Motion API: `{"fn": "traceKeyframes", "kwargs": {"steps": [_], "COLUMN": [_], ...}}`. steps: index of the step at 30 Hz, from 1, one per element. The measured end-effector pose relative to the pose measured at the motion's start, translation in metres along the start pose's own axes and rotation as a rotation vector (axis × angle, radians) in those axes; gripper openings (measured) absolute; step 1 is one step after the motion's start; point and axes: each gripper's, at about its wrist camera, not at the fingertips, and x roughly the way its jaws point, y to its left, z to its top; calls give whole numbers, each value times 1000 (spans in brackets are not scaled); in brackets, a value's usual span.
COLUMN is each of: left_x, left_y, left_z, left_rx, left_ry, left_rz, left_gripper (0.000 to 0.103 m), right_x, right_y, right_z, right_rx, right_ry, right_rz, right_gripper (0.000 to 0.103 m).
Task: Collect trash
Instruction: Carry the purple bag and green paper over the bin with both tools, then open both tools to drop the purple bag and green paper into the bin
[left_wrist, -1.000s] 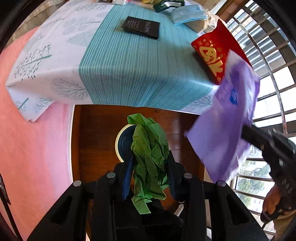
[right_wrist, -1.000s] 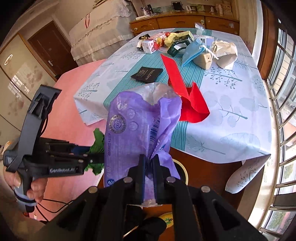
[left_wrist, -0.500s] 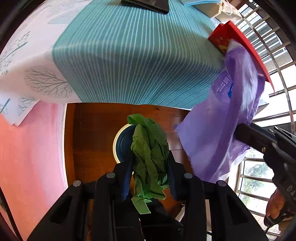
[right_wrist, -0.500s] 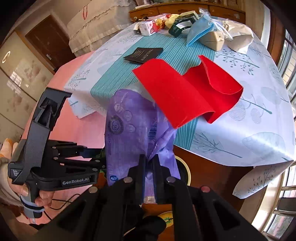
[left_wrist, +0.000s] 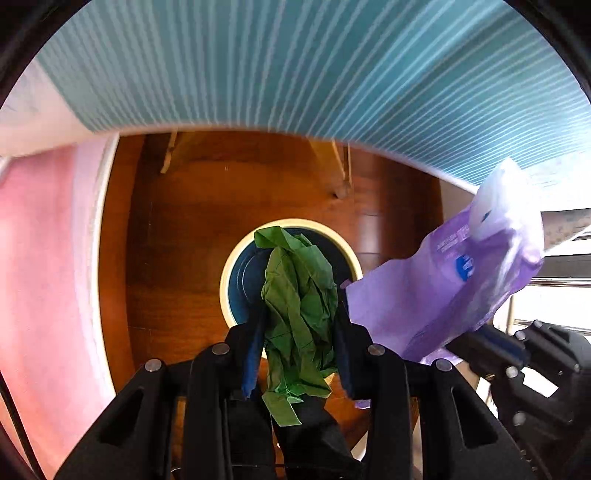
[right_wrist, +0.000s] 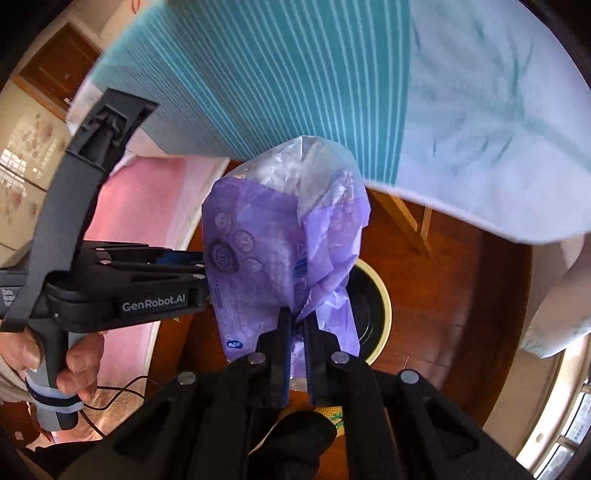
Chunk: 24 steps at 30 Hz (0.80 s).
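Only leftward, green wrapper (left_wrist: 299, 314) in left jaws over bin (left_wrist: 236, 273); rightward, right jaws clamping purple bag (right_wrist: 266, 258).

We see the striped tablecloth (left_wrist: 295, 66) smeared by motion across the top of the left wrist view, its upper part cut by the frame. The crumpled green wrapper (left_wrist: 299, 314) covers the middle of the round bin (left_wrist: 229, 273), so we cannot see inside. In the right wrist view the purple bag (right_wrist: 258, 266) hides most of the bin (right_wrist: 380, 314) and the left gripper's tips. Print on the bag is too small to read.
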Motion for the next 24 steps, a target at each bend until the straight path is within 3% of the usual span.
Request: {"fn": "traceKeyframes", "kwargs": {"steps": [5, 7, 9, 11, 12, 17, 24], "left_x": [41, 59, 73, 77, 77, 74, 71], "left_y": [-7, -7, -8, -8, -9, -5, 9], "left_z": [-3, -3, -3, -3, -4, -9, -14], "left_rx": [30, 36, 39, 42, 50, 74, 77], "left_ry": [5, 9, 22, 1, -19, -63, -109], "left_rz": [11, 25, 19, 22, 28, 45, 69], "left_gripper": [36, 40, 52, 75, 79, 87, 88], "right_x": [58, 79, 95, 102, 103, 104, 103], "right_y": [-20, -29, -36, -40, -40, -49, -50], "right_z": [-13, -18, -23, -28, -29, -39, -42], "right_rx": [74, 116, 148, 161, 163, 218, 247], "right_ry": [42, 57, 54, 41, 35, 27, -1], "right_rz": [-23, -31, -16, -4, -8, -9, -30], "right_gripper": [15, 45, 61, 61, 61, 61, 61]}}
